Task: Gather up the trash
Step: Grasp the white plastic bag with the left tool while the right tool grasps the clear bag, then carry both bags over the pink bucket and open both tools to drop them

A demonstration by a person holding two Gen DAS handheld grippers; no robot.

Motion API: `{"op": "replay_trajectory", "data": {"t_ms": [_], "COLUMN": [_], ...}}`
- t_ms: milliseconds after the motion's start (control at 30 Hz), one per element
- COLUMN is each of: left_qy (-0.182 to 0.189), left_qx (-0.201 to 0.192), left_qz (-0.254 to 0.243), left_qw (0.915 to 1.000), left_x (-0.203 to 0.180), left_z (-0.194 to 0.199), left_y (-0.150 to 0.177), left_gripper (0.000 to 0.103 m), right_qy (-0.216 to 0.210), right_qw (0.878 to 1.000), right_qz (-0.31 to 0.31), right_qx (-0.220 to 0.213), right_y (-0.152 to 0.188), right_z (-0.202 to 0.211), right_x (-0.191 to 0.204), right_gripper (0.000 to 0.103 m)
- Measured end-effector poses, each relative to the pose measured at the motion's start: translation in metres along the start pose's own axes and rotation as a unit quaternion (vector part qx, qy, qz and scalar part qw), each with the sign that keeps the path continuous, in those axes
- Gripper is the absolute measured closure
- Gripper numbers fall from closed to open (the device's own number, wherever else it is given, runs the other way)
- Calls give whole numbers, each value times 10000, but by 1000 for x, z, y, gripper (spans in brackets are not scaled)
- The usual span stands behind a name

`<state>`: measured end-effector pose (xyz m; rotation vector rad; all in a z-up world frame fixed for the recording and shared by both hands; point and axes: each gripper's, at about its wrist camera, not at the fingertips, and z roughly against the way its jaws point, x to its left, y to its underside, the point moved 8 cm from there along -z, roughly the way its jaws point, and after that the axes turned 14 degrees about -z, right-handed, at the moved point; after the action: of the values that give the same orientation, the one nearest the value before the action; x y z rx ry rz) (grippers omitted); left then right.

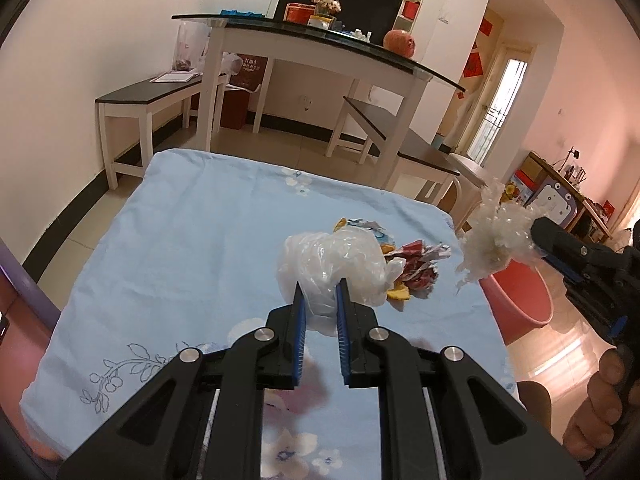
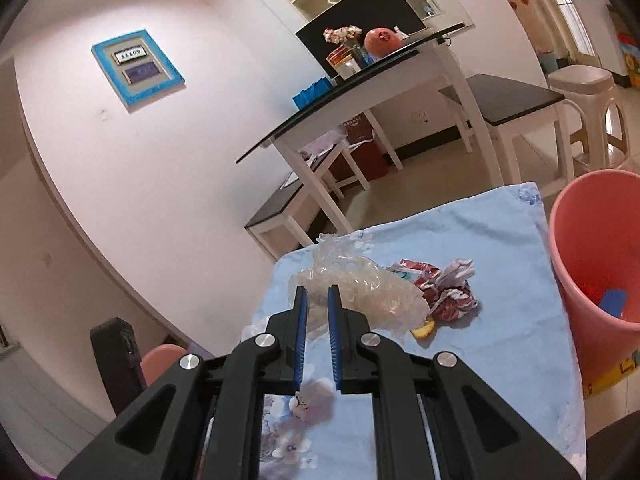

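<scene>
The left gripper (image 1: 321,292) has its fingers clamped on a white plastic bag (image 1: 332,264), the right gripper (image 2: 317,295) on bubble wrap (image 2: 360,288), both seemingly lifted above the blue-clothed desk (image 1: 168,240); crumpled paper scraps (image 1: 416,266) lie near the pink bucket (image 2: 592,240)

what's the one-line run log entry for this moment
left gripper: shut on plastic bag | right gripper: shut on bubble wrap | paper scraps: on cloth | pink bin: beside table

Both wrist views over shared tablecloth (image 1: 160,240)
</scene>
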<state>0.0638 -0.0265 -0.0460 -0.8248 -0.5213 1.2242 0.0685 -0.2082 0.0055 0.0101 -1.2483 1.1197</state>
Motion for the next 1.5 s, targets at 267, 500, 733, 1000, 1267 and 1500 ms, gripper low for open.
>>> {"op": "replay_trajectory", "data": {"t_ms": [267, 500, 733, 1000, 1267, 1500], "left_qy": [0, -19, 14, 188, 703, 1291], "left_qx": [54, 165, 164, 89, -69, 0], "left_qz": [-82, -137, -127, -349, -839, -1307], "left_qw": [10000, 9998, 9998, 9992, 9940, 9830], "left_x": [-16, -25, -32, -63, -133, -211], "left_z": [-3, -9, -16, -32, -54, -78], "left_y": [2, 4, -4, -27, -58, -69], "left_gripper": [89, 89, 89, 89, 89, 89], "right_qy": [380, 672, 820, 1129, 1531, 1788], "right_qw": [9986, 9943, 9915, 9869, 9783, 9722], "right_qz": [348, 827, 975, 867, 451, 54], "right_qx": [-156, -71, -247, -764, -1323, -1508], "right_y": [4, 18, 13, -20, -65, -87], "right_z": [12, -1, 4, 36, 79, 100], "right_x": [-10, -11, -17, -49, -107, -164], "right_gripper": [93, 93, 93, 93, 93, 93]}}
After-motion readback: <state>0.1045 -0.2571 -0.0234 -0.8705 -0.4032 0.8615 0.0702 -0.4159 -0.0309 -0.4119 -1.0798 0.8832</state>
